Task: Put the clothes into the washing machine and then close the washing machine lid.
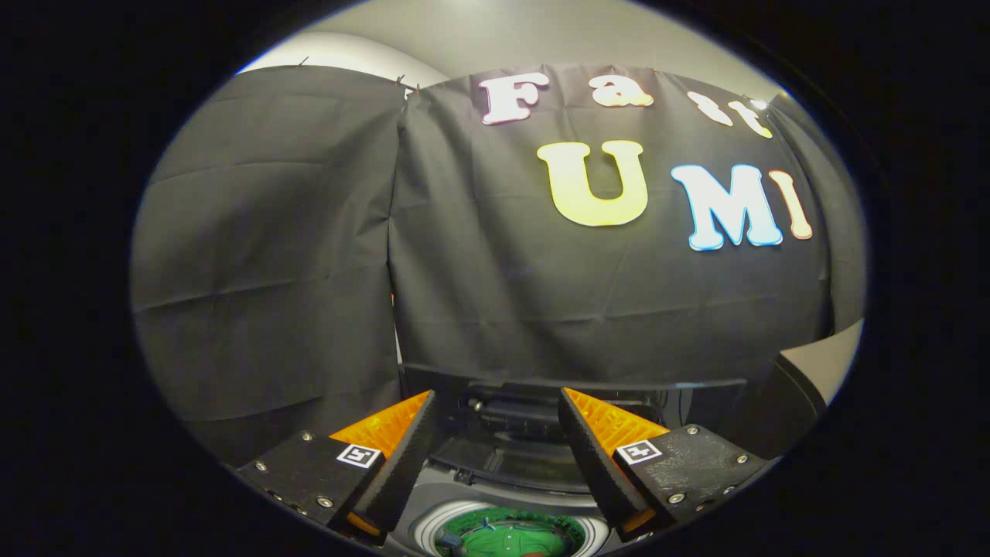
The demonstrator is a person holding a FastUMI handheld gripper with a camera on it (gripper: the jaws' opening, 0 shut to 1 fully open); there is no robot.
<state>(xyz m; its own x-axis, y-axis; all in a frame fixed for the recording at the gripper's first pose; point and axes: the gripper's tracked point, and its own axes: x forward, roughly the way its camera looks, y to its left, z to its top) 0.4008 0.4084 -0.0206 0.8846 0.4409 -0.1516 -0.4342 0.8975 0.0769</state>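
Hovering over the washing machine, tongs spread and empty, green clothes inside its drum.

A recording booth, this: black cloth hangs as its wall beyond the hand-held gripper, a washing machine below.

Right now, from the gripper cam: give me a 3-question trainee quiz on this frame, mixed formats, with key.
1. True or false: the gripper is shut on a garment.
2. What lies in the washing machine's round opening, below the fingers? A) something green B) a white towel C) nothing, bare drum
3. Fill in: beyond the fingers, the machine's raised ___ stands against the black cloth wall.

Key: 1 false, the fingers stand open and hold nothing; 2 A; 3 lid.
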